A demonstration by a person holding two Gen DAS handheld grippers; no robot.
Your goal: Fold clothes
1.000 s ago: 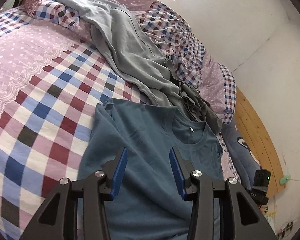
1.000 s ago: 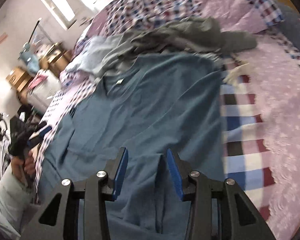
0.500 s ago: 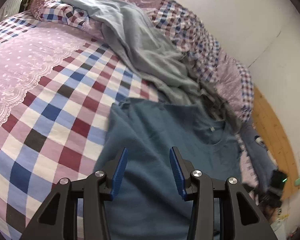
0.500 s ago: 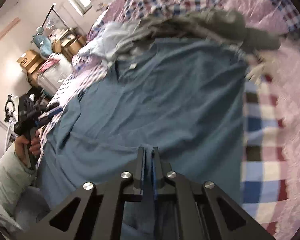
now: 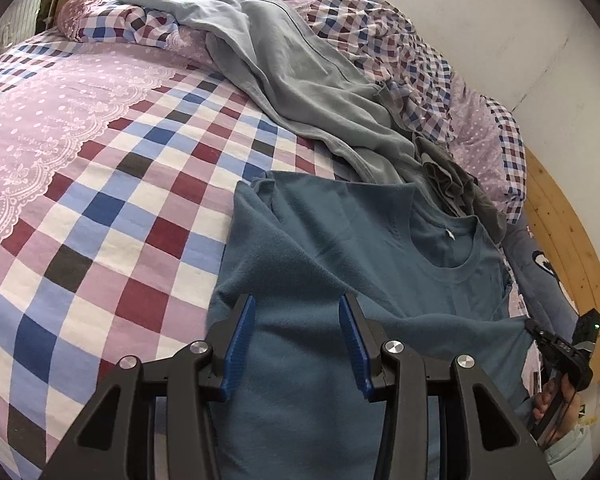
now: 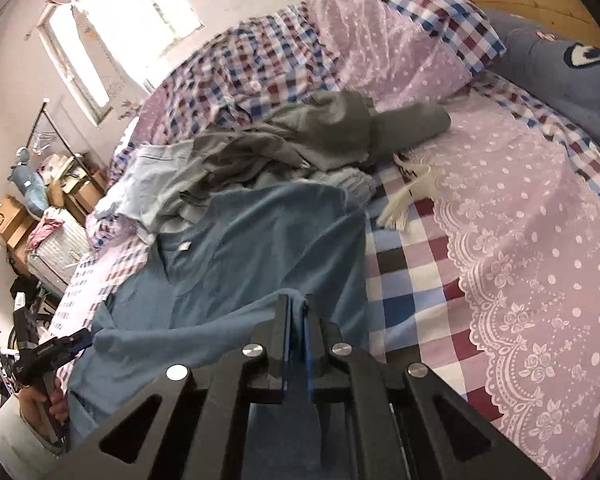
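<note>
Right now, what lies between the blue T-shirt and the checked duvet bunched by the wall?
A heap of grey clothes lies between the T-shirt and the duvet, overlapping the T-shirt's collar end. Both views show it.

The left hand-held gripper [image 5: 296, 340] stands spread wide, while the right hand-held gripper [image 6: 297, 344] is pinched closed.

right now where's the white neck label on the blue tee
In the left wrist view the label sits right of centre, inside the collar of the blue tee, just below the grey clothes piled behind it.
</note>
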